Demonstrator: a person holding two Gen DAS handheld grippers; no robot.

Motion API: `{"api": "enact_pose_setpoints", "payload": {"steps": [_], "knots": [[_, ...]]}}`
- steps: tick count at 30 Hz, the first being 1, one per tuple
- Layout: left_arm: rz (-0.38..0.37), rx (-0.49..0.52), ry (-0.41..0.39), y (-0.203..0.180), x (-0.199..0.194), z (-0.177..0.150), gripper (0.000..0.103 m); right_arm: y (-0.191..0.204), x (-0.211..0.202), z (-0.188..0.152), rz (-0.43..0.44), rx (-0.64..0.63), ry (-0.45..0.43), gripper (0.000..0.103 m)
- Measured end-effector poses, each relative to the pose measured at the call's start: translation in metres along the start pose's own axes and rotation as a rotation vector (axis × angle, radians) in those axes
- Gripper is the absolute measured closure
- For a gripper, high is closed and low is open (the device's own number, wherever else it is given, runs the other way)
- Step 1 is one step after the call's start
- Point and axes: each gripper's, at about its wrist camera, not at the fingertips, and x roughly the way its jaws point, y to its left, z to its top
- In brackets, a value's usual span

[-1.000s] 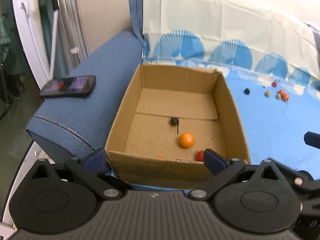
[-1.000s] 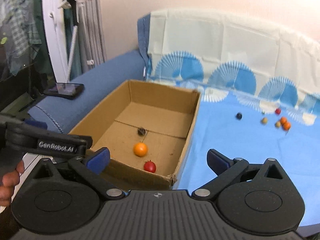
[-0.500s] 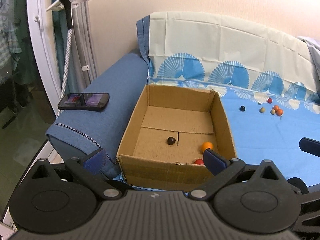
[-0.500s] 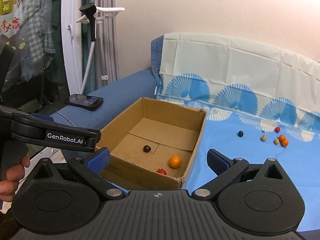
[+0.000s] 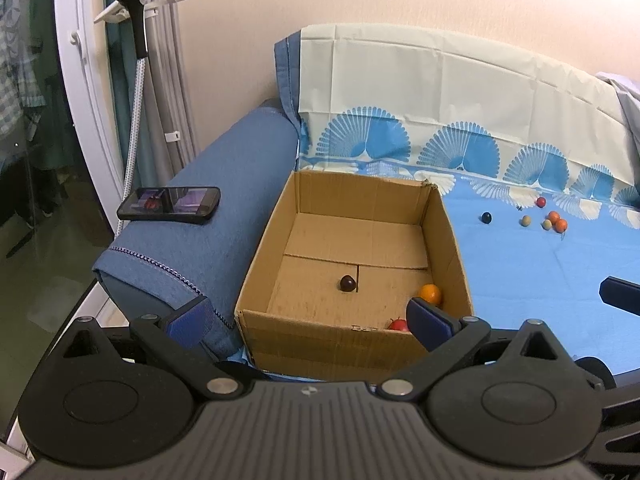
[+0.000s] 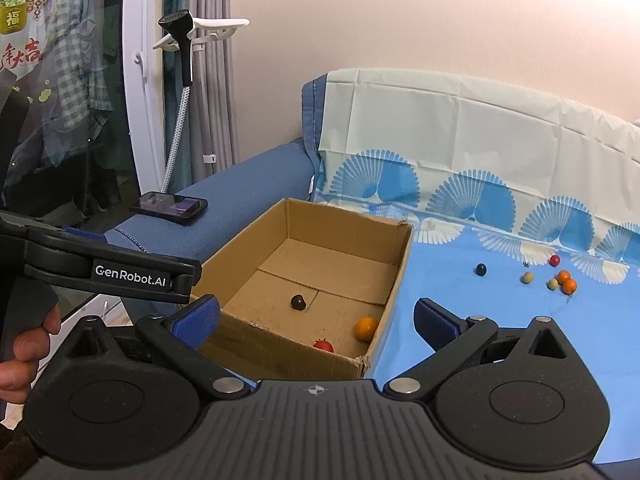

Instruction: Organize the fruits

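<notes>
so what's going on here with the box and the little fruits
A person holds a gripper in each hand, sorting small fruits into a cardboard box. Three are inside: an orange one, a red one and a dark one. Six more fruits lie on the blue cloth. Both the left gripper and right gripper are open, holding nothing.

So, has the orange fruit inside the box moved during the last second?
Yes. The orange fruit rolled from mid-floor to the right wall of the cardboard box, away from the dark fruit.

Cardboard box (image 5: pixel 320 344) open: dark, orange, red fruit inside; six small fruits (image 5: pixel 544 222) on blue cloth.
</notes>
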Motion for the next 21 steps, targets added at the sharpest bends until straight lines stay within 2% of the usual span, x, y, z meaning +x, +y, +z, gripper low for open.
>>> {"api": "enact_pose_setpoints", "payload": {"steps": [21], "knots": [[-0.002,0.029,0.123,-0.007,0.053,0.002,0.000,-0.026,0.040,-0.010,-0.032,0.094,0.085,0.001]]}}
